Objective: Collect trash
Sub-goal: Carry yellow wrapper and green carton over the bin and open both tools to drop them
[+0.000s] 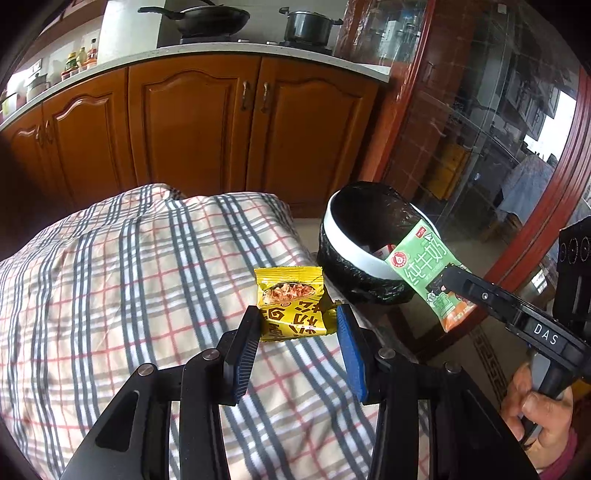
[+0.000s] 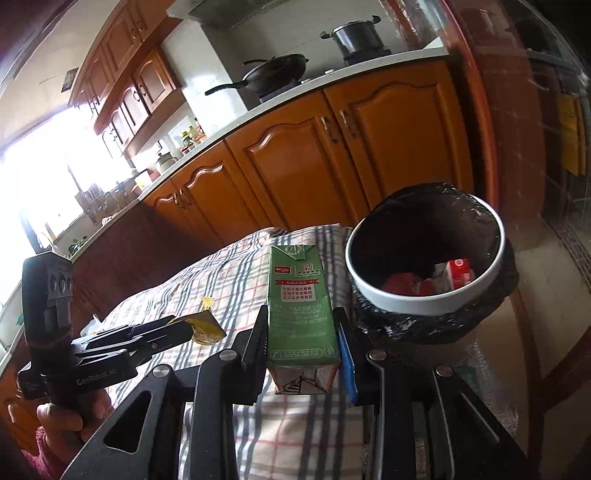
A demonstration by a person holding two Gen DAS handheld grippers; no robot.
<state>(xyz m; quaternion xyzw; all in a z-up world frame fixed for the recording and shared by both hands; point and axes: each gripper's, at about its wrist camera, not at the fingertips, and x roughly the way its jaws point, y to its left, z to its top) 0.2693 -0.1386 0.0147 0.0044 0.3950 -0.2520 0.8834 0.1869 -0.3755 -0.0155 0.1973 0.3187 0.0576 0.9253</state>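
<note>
A kitchen with orange wooden cabinets (image 1: 192,122) lies behind a table under a plaid cloth (image 1: 122,266). Nearest, the left gripper (image 1: 297,325) has its fingers closed on the lower end of a yellow snack wrapper (image 1: 290,295), held just above the cloth. The right gripper (image 2: 301,339) clamps a green milk carton (image 2: 301,306) upright between its fingers, just beside the rim of the trash bin (image 2: 406,299). The white-rimmed bin, lined with a black bag, stands at the table's edge with red packaging (image 2: 458,273) inside. Farther back, a wok (image 1: 207,18) and pot (image 1: 308,24) sit on the stove.
</note>
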